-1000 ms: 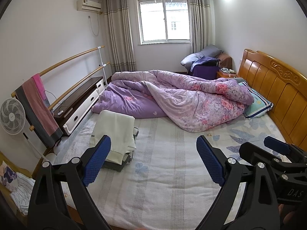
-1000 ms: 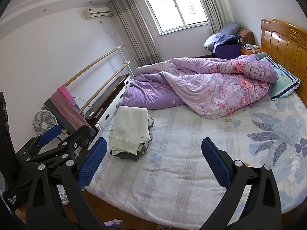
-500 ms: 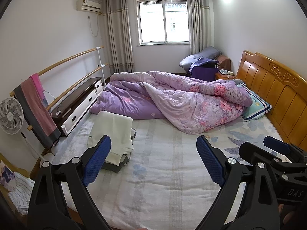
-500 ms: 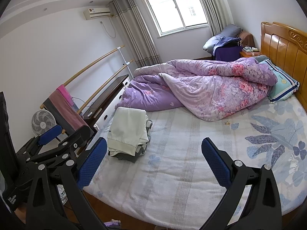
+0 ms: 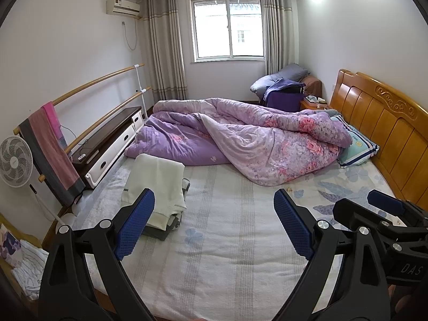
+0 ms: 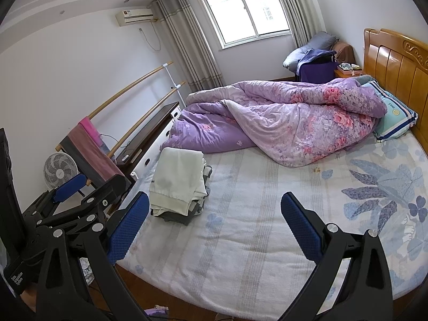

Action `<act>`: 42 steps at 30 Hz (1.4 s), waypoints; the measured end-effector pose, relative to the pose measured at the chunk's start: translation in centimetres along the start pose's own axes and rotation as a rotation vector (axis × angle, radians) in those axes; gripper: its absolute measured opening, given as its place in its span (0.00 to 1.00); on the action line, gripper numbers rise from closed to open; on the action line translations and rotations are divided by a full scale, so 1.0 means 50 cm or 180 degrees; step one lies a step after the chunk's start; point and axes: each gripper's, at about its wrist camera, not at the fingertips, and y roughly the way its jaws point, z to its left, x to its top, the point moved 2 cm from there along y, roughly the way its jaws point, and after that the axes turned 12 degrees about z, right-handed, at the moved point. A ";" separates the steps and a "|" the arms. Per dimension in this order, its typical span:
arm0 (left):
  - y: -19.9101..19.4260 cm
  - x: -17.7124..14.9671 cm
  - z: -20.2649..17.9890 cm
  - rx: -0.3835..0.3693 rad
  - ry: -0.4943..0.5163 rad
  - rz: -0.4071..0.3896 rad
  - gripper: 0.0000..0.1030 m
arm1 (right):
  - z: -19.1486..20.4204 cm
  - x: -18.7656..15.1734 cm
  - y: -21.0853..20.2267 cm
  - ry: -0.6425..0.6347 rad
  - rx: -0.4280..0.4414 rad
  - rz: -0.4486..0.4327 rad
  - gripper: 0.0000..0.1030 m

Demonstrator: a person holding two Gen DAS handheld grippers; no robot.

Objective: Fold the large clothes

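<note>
A stack of folded clothes, cream on top of grey [image 5: 157,187], lies at the left edge of the bed [image 5: 214,254]; it also shows in the right wrist view [image 6: 179,184]. My left gripper [image 5: 214,224] is open and empty, held above the near part of the bed, apart from the stack. My right gripper [image 6: 214,227] is open and empty, also above the near bed edge. Each gripper shows at the edge of the other's view.
A crumpled purple floral quilt [image 5: 254,139] covers the far half of the bed. A pillow [image 5: 355,147] lies by the wooden headboard [image 5: 388,131]. A low TV cabinet [image 5: 107,144], a rail with towels [image 5: 50,144] and a fan [image 5: 14,160] stand left of the bed.
Both grippers have drawn back and risen slightly from the bed; the scene looks a little farther away. Both stay open and empty.
</note>
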 end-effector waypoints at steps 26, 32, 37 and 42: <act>0.009 -0.004 -0.002 -0.0009 0.0005 0.0019 0.89 | -0.023 0.002 0.001 0.0002 -0.0012 0.0037 0.93; 0.009 -0.003 -0.002 -0.0010 0.0004 0.0022 0.89 | -0.025 0.003 0.001 0.0003 -0.0011 0.0047 0.93; 0.009 -0.001 -0.001 -0.0012 0.0008 0.0018 0.89 | -0.034 0.000 0.000 0.0006 -0.0013 0.0054 0.93; 0.014 -0.007 -0.003 -0.0015 0.0013 0.0005 0.89 | -0.030 0.000 0.001 0.0003 -0.0016 0.0053 0.93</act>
